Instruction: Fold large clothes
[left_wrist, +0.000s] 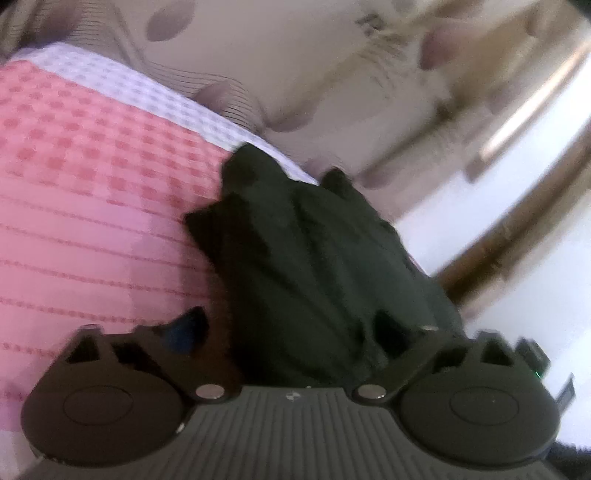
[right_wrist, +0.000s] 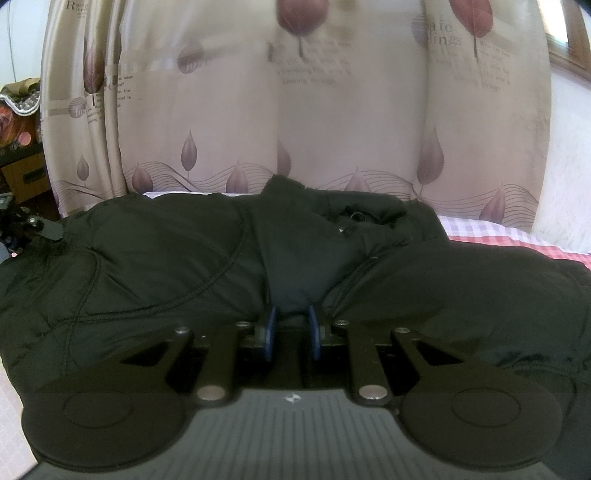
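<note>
While your left gripper (left_wrist: 295, 332) looks along the bed, its view shows a bunched end of the dark padded jacket (left_wrist: 314, 240) running from the jaws up toward twelve o'clock, over the pink checked bedsheet (left_wrist: 92, 166). The jaws stand wide, with the blue pad (left_wrist: 181, 332) of one finger showing at about eight o'clock; fabric lies between the fingers, but the blur keeps me from telling whether they press on it. The patterned curtain (left_wrist: 295, 55) fills the top of the frame.

In the right wrist view, your right gripper (right_wrist: 291, 328) has its blue pads (right_wrist: 271, 325) drawn close together, pinching a ridge of the jacket (right_wrist: 166, 258) at the centre. The garment spreads from nine o'clock to three o'clock across the bed, puffy and rumpled, its collar area (right_wrist: 354, 218) heaped near one o'clock. The other gripper (right_wrist: 40, 225) shows at the jacket's far left end, at nine o'clock.

I judge the fold to be at an early or middle stage: the jacket is gathered lengthwise but not yet a flat, compact bundle. You still have to bring the ends together, flatten the bulk and square the edges.
</note>
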